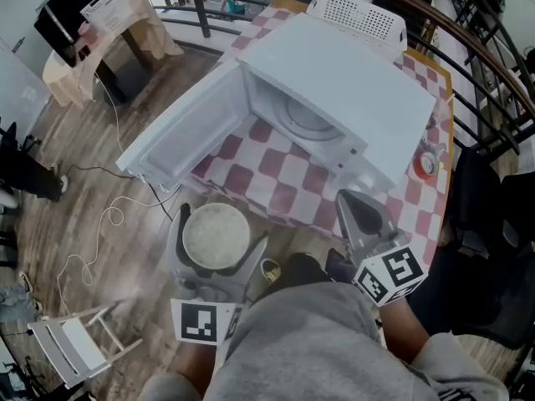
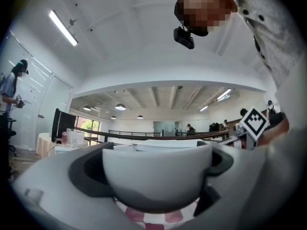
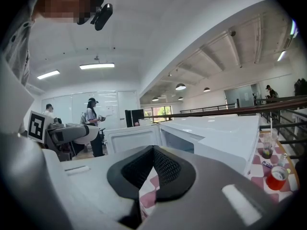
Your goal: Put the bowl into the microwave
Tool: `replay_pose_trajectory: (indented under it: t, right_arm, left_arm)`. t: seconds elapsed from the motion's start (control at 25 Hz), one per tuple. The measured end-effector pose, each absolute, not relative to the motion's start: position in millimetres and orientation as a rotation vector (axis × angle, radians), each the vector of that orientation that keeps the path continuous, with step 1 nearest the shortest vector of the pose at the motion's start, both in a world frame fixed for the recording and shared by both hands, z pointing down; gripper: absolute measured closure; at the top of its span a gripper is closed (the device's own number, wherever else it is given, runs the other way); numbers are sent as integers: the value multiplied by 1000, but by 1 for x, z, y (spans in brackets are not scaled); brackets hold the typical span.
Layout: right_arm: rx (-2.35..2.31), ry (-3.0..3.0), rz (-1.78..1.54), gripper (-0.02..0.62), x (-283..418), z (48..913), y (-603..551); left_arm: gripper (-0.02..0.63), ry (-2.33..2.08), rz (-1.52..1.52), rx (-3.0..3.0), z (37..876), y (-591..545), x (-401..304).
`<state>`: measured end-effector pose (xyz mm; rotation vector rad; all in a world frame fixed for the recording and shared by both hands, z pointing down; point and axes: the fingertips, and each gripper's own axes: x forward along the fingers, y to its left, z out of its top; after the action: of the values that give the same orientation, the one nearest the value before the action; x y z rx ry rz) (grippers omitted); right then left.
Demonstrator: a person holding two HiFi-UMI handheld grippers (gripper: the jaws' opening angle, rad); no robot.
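Observation:
A white bowl (image 1: 216,236) filled with something pale sits clamped between the jaws of my left gripper (image 1: 217,242), held in the air in front of the table edge. From the left gripper view the bowl (image 2: 156,174) fills the space between the two jaws. The white microwave (image 1: 351,86) stands on the checked table with its door (image 1: 180,128) swung wide open to the left and its glass turntable (image 1: 305,119) visible inside. My right gripper (image 1: 361,211) is shut and empty, low over the table just right of the oven's opening; its closed jaws show in the right gripper view (image 3: 152,169).
A red-and-white checked tablecloth (image 1: 276,182) covers the table. A red cup (image 1: 425,164) stands at the table's right, by the microwave. A white perforated basket (image 1: 359,11) lies behind the oven. A curved railing (image 1: 468,48) rings the far side. A white chair (image 1: 79,341) is at lower left.

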<state>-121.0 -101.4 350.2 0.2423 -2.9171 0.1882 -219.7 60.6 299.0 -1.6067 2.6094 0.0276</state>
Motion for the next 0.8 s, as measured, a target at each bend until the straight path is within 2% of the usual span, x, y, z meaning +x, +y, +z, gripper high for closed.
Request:
replay_pose_trajectory:
  t: [0.8]
  right_arm:
    - [273,-2921,229,598,-156,357,-122]
  left_arm:
    - [64,2564,22,-1753,316,-5,-259]
